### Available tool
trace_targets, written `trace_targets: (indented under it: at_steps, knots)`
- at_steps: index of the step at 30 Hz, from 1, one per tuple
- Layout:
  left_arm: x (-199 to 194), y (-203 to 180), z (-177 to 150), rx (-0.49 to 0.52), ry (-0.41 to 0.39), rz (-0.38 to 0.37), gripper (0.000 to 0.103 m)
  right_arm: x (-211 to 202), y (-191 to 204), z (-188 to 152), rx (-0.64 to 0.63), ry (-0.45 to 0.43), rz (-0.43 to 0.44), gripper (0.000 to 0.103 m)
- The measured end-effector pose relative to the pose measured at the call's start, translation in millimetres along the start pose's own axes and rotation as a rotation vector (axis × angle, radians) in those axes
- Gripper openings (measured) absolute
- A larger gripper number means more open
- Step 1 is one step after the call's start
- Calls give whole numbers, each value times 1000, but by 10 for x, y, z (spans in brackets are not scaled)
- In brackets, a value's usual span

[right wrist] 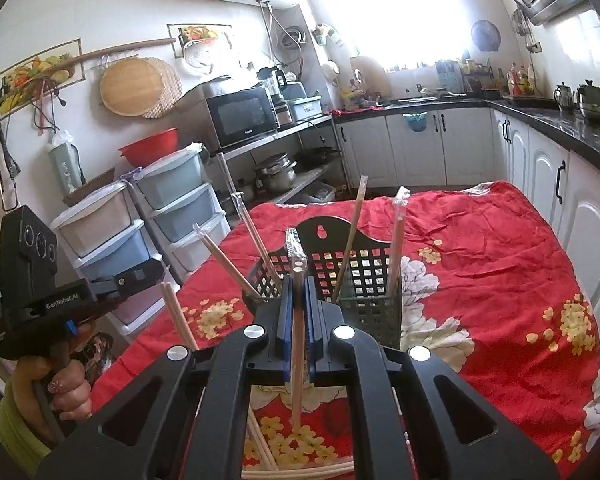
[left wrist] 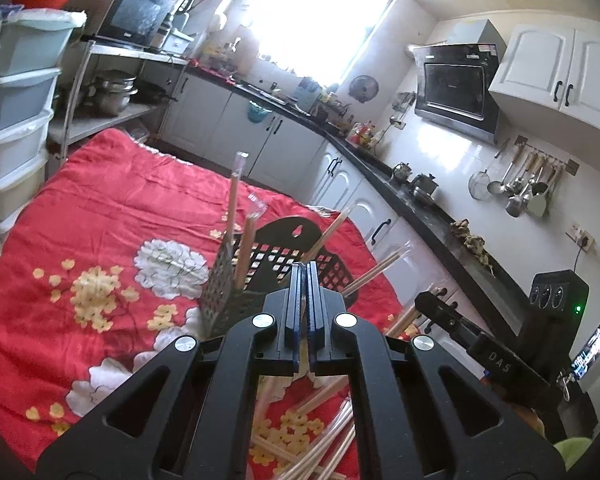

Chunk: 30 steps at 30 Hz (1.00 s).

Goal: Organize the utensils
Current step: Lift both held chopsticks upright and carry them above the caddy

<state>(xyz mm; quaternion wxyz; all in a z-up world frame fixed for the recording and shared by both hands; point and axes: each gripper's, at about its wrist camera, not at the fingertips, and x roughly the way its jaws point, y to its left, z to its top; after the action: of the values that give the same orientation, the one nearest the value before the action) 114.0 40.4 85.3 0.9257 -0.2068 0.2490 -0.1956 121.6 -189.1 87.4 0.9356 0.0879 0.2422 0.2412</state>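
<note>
A black lattice utensil basket (left wrist: 276,264) stands on the red flowered cloth (left wrist: 100,208), with several wrapped chopsticks (left wrist: 233,196) standing in it. My left gripper (left wrist: 304,270) is shut just in front of the basket; a thin clear wrapper edge may sit between its pads. Loose wrapped chopsticks (left wrist: 320,440) lie on the cloth under it. In the right wrist view the basket (right wrist: 340,272) is straight ahead. My right gripper (right wrist: 299,280) is shut on a wrapped pair of chopsticks (right wrist: 298,360), held upright just before the basket. More chopsticks (right wrist: 260,440) lie beneath.
White cabinets and a black counter (left wrist: 420,208) run along the right. A plastic drawer tower (right wrist: 172,208) and a shelf with a microwave (right wrist: 240,116) stand left of the table. The left hand-held gripper (right wrist: 40,292) shows at the left of the right wrist view.
</note>
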Motion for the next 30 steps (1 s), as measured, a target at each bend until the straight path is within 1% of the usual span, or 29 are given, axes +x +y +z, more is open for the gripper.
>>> trace_targets:
  at_steps: [20,30]
  knots:
    - [64,-474,358,97,-50,-73,0,-175,43,240,-23,-66,7,6]
    - [84,-625,536,112,-85,-104,0,-245,95,425,-42,-109,8,6]
